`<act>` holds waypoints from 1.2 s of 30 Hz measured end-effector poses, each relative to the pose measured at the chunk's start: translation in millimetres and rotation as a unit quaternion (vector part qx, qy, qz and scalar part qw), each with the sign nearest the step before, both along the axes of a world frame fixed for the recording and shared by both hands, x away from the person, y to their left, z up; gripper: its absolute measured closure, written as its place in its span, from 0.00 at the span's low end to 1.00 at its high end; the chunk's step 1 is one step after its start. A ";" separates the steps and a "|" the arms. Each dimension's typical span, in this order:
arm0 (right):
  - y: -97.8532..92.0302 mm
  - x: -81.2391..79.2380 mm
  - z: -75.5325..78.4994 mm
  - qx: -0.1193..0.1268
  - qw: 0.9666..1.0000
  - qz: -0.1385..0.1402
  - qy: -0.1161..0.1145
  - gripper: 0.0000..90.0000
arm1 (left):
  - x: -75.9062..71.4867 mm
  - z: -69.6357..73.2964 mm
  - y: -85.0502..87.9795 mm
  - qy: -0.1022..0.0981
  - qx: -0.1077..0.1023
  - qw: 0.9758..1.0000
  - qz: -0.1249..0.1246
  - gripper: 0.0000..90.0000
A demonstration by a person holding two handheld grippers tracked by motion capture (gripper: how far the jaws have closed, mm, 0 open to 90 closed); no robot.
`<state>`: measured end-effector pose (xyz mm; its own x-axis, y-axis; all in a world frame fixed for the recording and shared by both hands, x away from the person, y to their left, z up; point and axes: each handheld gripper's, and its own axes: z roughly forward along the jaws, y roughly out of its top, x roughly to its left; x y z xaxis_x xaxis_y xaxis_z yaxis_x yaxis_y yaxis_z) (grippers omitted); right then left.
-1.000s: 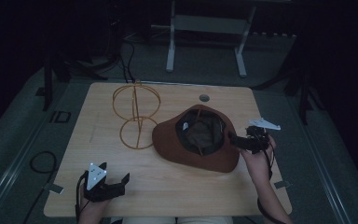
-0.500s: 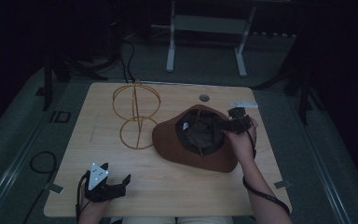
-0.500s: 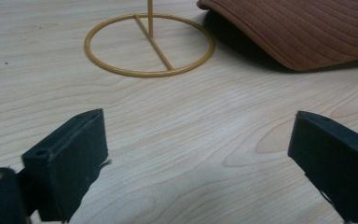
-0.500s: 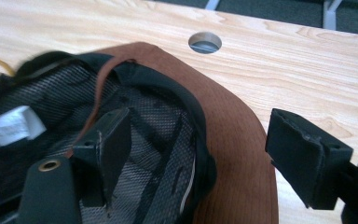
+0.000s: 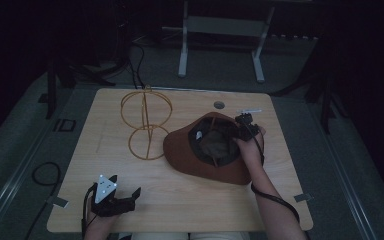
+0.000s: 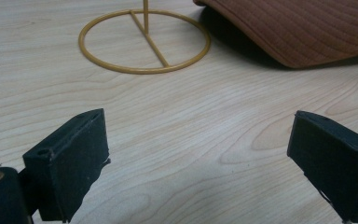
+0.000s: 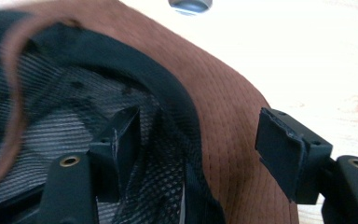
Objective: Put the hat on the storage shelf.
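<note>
Straddling the rim of the upturned brown hat (image 5: pixel 207 152) with the right gripper (image 7: pixel 198 140).
Its jaws have just been closing yet stand apart, one inside the mesh lining, one outside the crown wall, pads not pressing. The hat lies on the wooden table (image 5: pixel 190 200) beside the gold wire stand (image 5: pixel 145 122). The left gripper (image 6: pixel 200 168) rests wide open, empty.
</note>
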<state>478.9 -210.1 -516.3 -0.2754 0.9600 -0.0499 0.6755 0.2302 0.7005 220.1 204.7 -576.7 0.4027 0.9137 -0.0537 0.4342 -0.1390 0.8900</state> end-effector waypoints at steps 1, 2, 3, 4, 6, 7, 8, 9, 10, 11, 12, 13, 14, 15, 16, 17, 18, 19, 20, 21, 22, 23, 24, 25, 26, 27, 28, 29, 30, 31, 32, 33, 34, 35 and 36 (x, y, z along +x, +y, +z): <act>0.7 1.1 -3.4 0.002 1.000 -0.002 0.007 0.33 | 0.3 -0.4 -0.4 0.002 0.002 1.000 0.003 0.06; 2.0 1.4 -7.5 -0.004 1.000 -0.001 0.005 0.35 | 0.4 -0.5 -0.3 0.003 0.001 1.000 0.001 0.07; 2.9 0.9 -8.7 -0.010 1.000 -0.001 0.002 0.39 | 0.4 -0.7 -0.4 0.003 0.002 1.000 0.002 0.06; 3.4 0.6 -9.6 -0.016 1.000 -0.003 -0.001 0.40 | 0.4 -0.7 -0.3 0.003 0.002 1.000 0.001 0.06; 4.5 1.6 -11.4 -0.024 1.000 0.000 0.001 0.47 | 0.2 -0.7 -0.6 0.003 0.003 1.000 0.002 0.06; 5.2 2.3 -12.5 -0.037 0.999 -0.002 0.000 0.48 | 0.2 -0.7 -0.6 0.003 0.003 1.000 0.002 0.07; 6.2 3.2 -13.3 -0.047 0.999 -0.006 -0.002 0.52 | 0.2 -0.6 -0.7 0.003 0.003 1.000 0.001 0.06; 7.0 3.9 -14.1 -0.053 0.999 -0.005 -0.001 0.55 | 0.2 -0.6 -0.7 0.003 0.003 1.000 0.002 0.07; 7.0 3.9 -14.1 -0.053 0.999 -0.005 -0.001 0.55 | 0.1 -0.7 -0.8 0.003 0.004 1.000 0.004 0.07; 7.6 5.1 -17.9 -0.054 0.999 -0.003 0.004 0.64 | 0.3 -1.0 -0.3 0.004 0.001 1.000 0.004 0.06; 7.6 5.1 -17.9 -0.054 0.999 -0.003 0.004 0.64 | 0.3 -1.0 -0.3 0.004 0.001 1.000 0.004 0.07; 7.1 5.6 -19.4 -0.050 0.999 -0.002 0.006 0.67 | 0.3 -1.1 0.0 0.004 0.002 1.000 0.007 0.07; 7.7 5.7 -21.6 -0.061 0.998 -0.001 0.007 0.81 | 0.5 -1.2 0.9 0.006 0.001 1.000 0.007 0.06; 7.6 5.4 -20.9 -0.062 0.998 -0.002 0.005 0.86 | 0.6 -1.4 0.9 0.007 -0.001 1.000 0.010 0.07; 7.3 4.9 -19.5 -0.062 0.998 -0.001 0.003 0.89 | 0.7 -1.5 1.4 0.008 -0.002 1.000 0.014 0.06; 7.2 4.0 -17.0 -0.061 0.998 0.001 0.000 0.92 | 1.1 -1.6 2.4 0.010 -0.006 1.000 0.013 0.06; 6.9 3.4 -15.0 -0.059 0.998 0.004 -0.003 0.93 | 1.1 -1.5 2.7 0.010 -0.006 1.000 0.014 0.06; 6.2 2.3 -11.6 -0.052 0.999 0.007 -0.007 0.93 | 1.1 -1.3 2.8 0.010 -0.008 1.000 0.012 0.07; 6.2 2.3 -11.6 -0.052 0.999 0.007 -0.007 0.93 | 1.1 -1.3 2.8 0.010 -0.008 1.000 0.012 0.07; 5.9 1.0 -8.0 -0.046 0.999 0.008 -0.013 0.94 | 1.1 -1.2 2.4 0.010 -0.006 1.000 0.014 0.07; 3.7 -1.6 0.8 -0.035 0.999 0.014 -0.023 0.94 | 1.3 -1.2 1.9 0.009 -0.005 1.000 0.012 0.07; 2.6 -2.6 3.8 -0.029 0.999 0.015 -0.025 0.94 | 1.3 -1.2 1.9 0.009 -0.005 1.000 0.012 0.07; 2.6 -2.6 3.8 -0.029 0.999 0.015 -0.025 0.94 | 1.5 -1.2 1.3 0.009 -0.003 1.000 0.015 0.07; 0.5 -6.1 11.2 -0.020 0.999 0.022 -0.035 0.94 | 1.7 -1.1 0.8 0.008 0.000 1.000 0.014 0.07; -0.7 -8.3 15.1 -0.016 0.999 0.024 -0.041 0.94 | 2.0 -0.9 0.2 0.007 0.004 1.000 0.014 0.07; -0.7 -8.3 15.1 -0.016 0.999 0.024 -0.041 0.94 | 1.9 -0.5 -0.9 0.005 0.010 1.000 0.018 0.07; -2.8 -13.7 23.9 -0.008 0.998 0.028 -0.051 0.94 | 2.4 0.3 -2.4 0.007 0.016 1.000 0.021 0.07; -2.8 -13.7 23.9 -0.008 0.998 0.028 -0.051 0.94 | 2.4 0.3 -2.4 0.007 0.016 1.000 0.021 0.07; -3.4 -15.9 26.8 -0.008 0.998 0.028 -0.056 0.94 | 3.1 0.0 -3.4 0.010 0.017 0.999 0.025 0.07; -4.7 -19.0 30.7 -0.005 0.998 0.029 -0.060 0.94 | 3.4 -0.9 -3.6 0.018 0.014 0.999 0.026 0.08; -6.8 -25.0 37.1 0.004 0.997 0.034 -0.068 0.94 | 3.1 -1.0 -3.8 0.022 0.014 0.999 0.029 0.08; -7.2 -28.7 40.4 0.004 0.997 0.036 -0.075 0.94 | 2.3 -0.5 -3.9 0.022 0.012 0.999 0.029 0.08; -7.8 -33.6 44.2 0.003 0.996 0.038 -0.083 0.94 | 1.7 0.4 -4.2 0.021 0.012 0.999 0.026 0.08; -8.9 -37.2 47.0 0.007 0.995 0.039 -0.087 0.94 | 1.4 1.3 -4.6 0.021 0.014 0.999 0.028 0.08; -9.7 -39.7 48.7 0.008 0.995 0.039 -0.090 0.94 | 1.0 3.0 -4.9 0.021 0.010 0.999 0.027 0.08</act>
<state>439.2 -219.8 -467.7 -0.3368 0.9373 -0.0895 0.5187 0.2640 0.8132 221.1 199.8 -573.7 0.3500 0.9354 -0.0513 0.4780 -0.1313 0.8685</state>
